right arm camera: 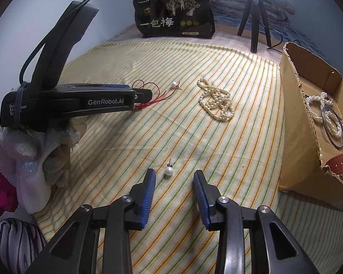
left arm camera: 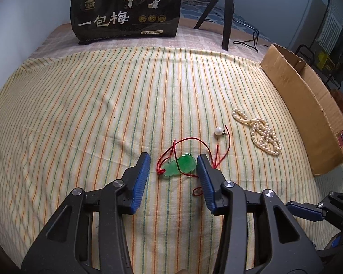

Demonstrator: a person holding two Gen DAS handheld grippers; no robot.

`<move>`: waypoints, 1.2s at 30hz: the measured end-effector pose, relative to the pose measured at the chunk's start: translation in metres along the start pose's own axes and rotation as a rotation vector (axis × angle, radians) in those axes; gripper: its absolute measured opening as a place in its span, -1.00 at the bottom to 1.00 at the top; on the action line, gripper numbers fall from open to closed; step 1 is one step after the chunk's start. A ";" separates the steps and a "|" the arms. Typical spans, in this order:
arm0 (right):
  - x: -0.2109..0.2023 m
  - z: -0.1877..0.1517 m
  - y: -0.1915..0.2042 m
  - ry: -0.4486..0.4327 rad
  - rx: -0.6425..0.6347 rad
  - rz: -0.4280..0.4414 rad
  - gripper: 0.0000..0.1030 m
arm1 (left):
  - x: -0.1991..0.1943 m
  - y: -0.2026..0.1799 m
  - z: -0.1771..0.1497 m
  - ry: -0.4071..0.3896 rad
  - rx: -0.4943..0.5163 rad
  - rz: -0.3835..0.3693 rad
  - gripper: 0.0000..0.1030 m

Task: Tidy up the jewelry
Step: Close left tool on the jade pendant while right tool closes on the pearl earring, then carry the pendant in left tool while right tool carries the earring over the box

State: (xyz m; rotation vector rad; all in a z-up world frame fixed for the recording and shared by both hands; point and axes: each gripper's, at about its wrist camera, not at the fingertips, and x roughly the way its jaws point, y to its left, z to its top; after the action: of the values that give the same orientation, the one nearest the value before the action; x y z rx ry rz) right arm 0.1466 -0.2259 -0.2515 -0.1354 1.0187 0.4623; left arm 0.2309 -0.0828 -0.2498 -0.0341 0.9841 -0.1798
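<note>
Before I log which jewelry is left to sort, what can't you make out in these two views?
- Green pendant: in the right wrist view the left gripper hides it; only its red cord shows.
- Cardboard box: in the left wrist view its wall hides the contents.
- Red glittery strap in the box: cut off by the torn wall and the frame edge.
- Near pearl earring: absent from the left wrist view.

Black tongs (left arm camera: 173,159) with ribbed blue pads (right arm camera: 148,196), silver screws, white "GenRobot.AI" lettering; white knit glove (right arm camera: 32,157), pink sleeve
</note>
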 end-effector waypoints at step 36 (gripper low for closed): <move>-0.044 -0.006 0.004 -0.082 0.011 -0.025 -0.89 | -0.063 0.016 0.001 -0.063 0.007 -0.030 -0.45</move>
State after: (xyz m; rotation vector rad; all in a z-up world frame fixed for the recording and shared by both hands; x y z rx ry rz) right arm 0.1212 -0.2383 -0.2166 -0.1182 0.9381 0.4356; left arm 0.2004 -0.0568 -0.1990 -0.0479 0.9207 -0.2084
